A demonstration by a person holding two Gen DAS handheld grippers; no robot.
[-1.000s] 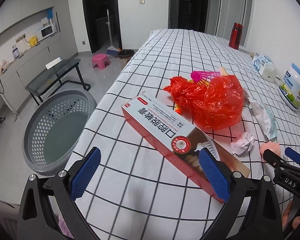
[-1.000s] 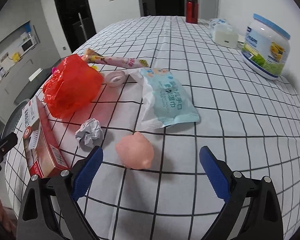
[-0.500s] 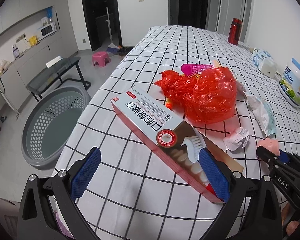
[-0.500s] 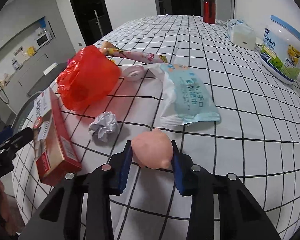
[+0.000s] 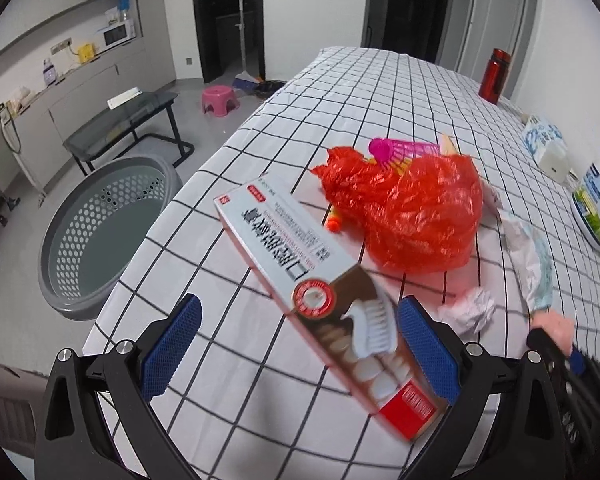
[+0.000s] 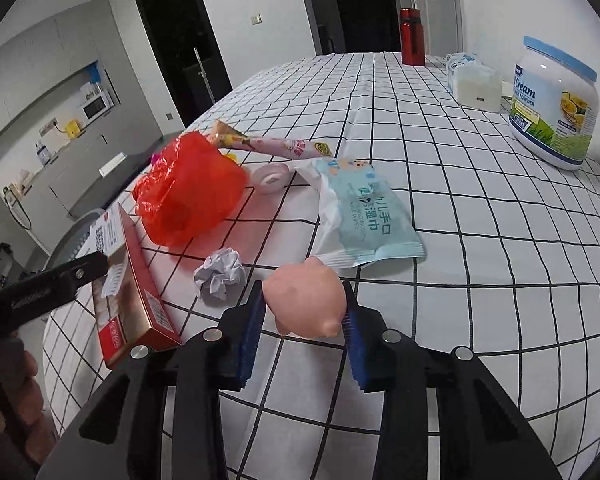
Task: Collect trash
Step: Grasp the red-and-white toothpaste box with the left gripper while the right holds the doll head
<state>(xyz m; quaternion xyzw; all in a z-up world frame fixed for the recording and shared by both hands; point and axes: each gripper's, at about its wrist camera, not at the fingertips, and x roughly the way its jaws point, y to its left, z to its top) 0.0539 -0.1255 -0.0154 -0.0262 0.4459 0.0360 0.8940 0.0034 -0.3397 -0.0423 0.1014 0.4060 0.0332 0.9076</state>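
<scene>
A pink squishy toy (image 6: 305, 297) is pinched between the blue pads of the right gripper (image 6: 305, 322), over the checked tablecloth (image 6: 480, 208); whether the toy rests on the cloth or is lifted just clear cannot be judged from this angle; a crumpled paper ball (image 6: 220, 276) lies just to its left, and a pale blue wet-wipes packet (image 6: 364, 216) lies flat just beyond it. The left gripper (image 5: 296, 354) is held spread wide, its blue pads on either side of the near end of a toothpaste box (image 5: 324, 292), which lies diagonally on the cloth; the right pad seems close to the box, though contact is not clearly shown. Behind the box a crumpled red plastic bag (image 5: 412, 216) is seen, with a pink shuttlecock (image 5: 400, 148) at its far side. A grey perforated laundry basket (image 5: 100, 232) stands on the floor beside the table's left edge. A cream powder jar (image 6: 552, 104) and a red bottle (image 6: 412, 36) stand well apart at the far right.
</scene>
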